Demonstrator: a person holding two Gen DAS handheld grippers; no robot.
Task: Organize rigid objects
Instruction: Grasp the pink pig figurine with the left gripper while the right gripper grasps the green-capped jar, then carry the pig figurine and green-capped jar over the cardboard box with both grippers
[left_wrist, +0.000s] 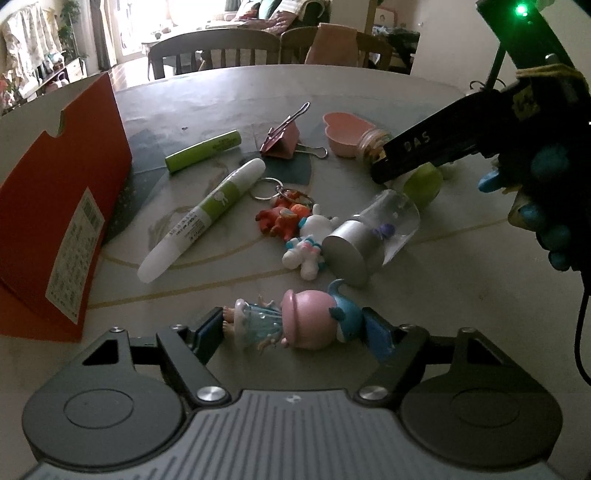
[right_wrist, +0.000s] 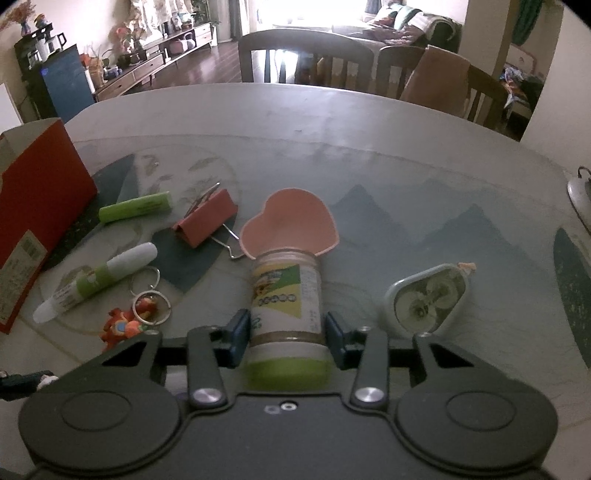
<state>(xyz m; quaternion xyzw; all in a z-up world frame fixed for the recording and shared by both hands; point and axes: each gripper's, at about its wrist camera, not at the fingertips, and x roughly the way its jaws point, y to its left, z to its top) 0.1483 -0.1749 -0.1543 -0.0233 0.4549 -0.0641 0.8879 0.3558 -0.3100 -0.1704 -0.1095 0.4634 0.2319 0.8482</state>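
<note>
A small doll (left_wrist: 306, 321) with a pink hat, clear blue dress and a blue whale lies sideways on the table. My left gripper (left_wrist: 293, 326) has its blue pads against the doll's feet and the whale, shut on it. A labelled bottle (right_wrist: 284, 291) with a green cap lies on the table pointing away from me, its far end against a pink heart dish (right_wrist: 291, 221). My right gripper (right_wrist: 286, 334) is shut on this bottle near the cap. In the left wrist view the right gripper (left_wrist: 388, 166) reaches in from the upper right over the bottle (left_wrist: 373, 142), held by a gloved hand (left_wrist: 546, 206).
A red box (left_wrist: 62, 206) stands at the left. Between the grippers lie a green tube (left_wrist: 203, 151), a white-green pen (left_wrist: 207, 210), a binder clip (left_wrist: 284, 140), an orange keychain (left_wrist: 284, 218), a white figurine (left_wrist: 306, 247) and a glass dome (left_wrist: 373, 236). A correction tape (right_wrist: 424, 299) lies at the right.
</note>
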